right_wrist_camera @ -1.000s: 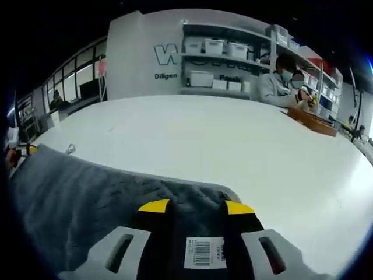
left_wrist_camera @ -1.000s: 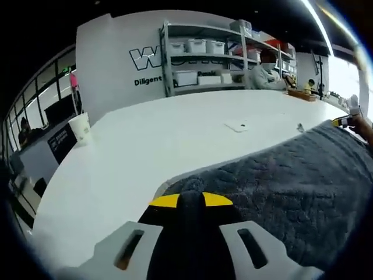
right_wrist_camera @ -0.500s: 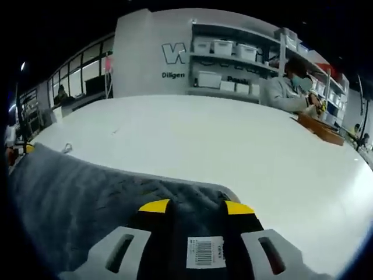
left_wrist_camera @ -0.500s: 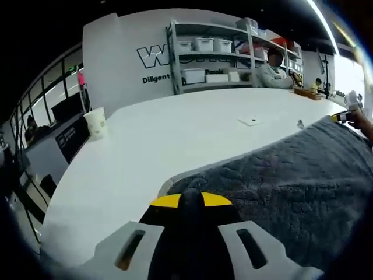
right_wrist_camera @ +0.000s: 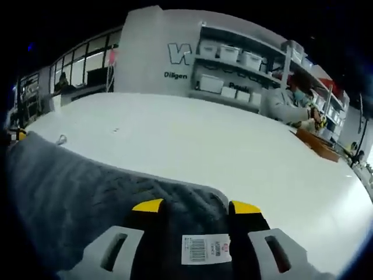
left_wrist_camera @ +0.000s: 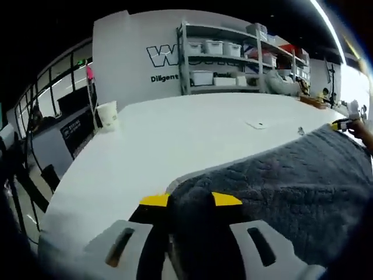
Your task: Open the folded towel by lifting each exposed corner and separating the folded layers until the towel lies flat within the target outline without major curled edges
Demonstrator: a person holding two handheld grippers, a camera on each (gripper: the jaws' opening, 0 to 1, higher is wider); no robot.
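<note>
A dark grey towel (left_wrist_camera: 291, 186) is stretched just above a white table (left_wrist_camera: 175, 134). In the left gripper view my left gripper (left_wrist_camera: 190, 201) is shut on the towel's near left corner, with cloth bunched between its yellow-tipped jaws. At the far right of that view the other gripper (left_wrist_camera: 344, 123) holds the towel's opposite edge. In the right gripper view the towel (right_wrist_camera: 76, 186) spreads away to the left, and my right gripper (right_wrist_camera: 196, 207) is shut on its corner, where a white barcode label (right_wrist_camera: 204, 248) hangs between the jaws.
A paper cup (left_wrist_camera: 108, 114) stands near the table's far left edge. A small flat white piece (left_wrist_camera: 256, 124) and a small metal item (left_wrist_camera: 301, 131) lie on the table beyond the towel. Shelves with bins (left_wrist_camera: 224, 61) line the back wall. A seated person (right_wrist_camera: 288, 105) works at far right.
Both views have shifted as my hands moved. The towel corner has bunched further over the left gripper's jaws. Both grips are unchanged.
</note>
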